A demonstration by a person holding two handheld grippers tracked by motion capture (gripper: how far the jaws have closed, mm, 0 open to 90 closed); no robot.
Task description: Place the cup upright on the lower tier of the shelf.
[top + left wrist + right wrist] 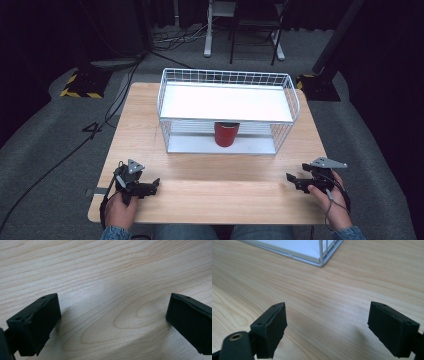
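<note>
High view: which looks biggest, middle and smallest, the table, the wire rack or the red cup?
Largest to smallest, as they look in the high view:
1. The table
2. The wire rack, standing on the table
3. The red cup, on the rack's lower shelf

Black hand-held gripper (pixel 156 184) pair, denim sleeves (pixel 115 233).
</note>
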